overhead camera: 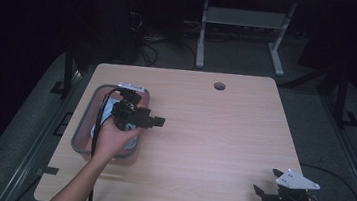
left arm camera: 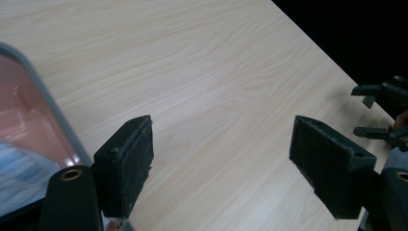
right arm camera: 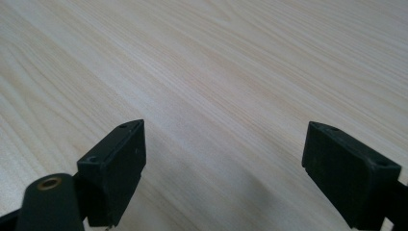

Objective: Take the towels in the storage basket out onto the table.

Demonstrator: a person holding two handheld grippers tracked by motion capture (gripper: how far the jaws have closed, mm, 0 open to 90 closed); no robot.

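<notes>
A grey-rimmed tray (overhead camera: 83, 120) with a reddish floor sits at the table's left side, its rim (left arm camera: 54, 114) also at the left of the left gripper view. Something pale, white and bluish (overhead camera: 107, 107), lies inside it, mostly hidden by the hand; a blurred pale patch (left arm camera: 19, 171) of it appears low in the left gripper view. My left gripper (overhead camera: 158, 122) hangs over the tray's right edge with jaws pointing right, open (left arm camera: 221, 144) and empty above bare wood. My right gripper (overhead camera: 264, 180) stands open near the front right corner, nothing between its jaws (right arm camera: 223, 144).
The wooden table (overhead camera: 213, 134) has a round cable hole (overhead camera: 219, 86) near its far edge. A white desk frame (overhead camera: 202, 32) and cables stand on the floor beyond. From the left gripper view the right gripper (left arm camera: 380, 94) is seen far off at the table's edge.
</notes>
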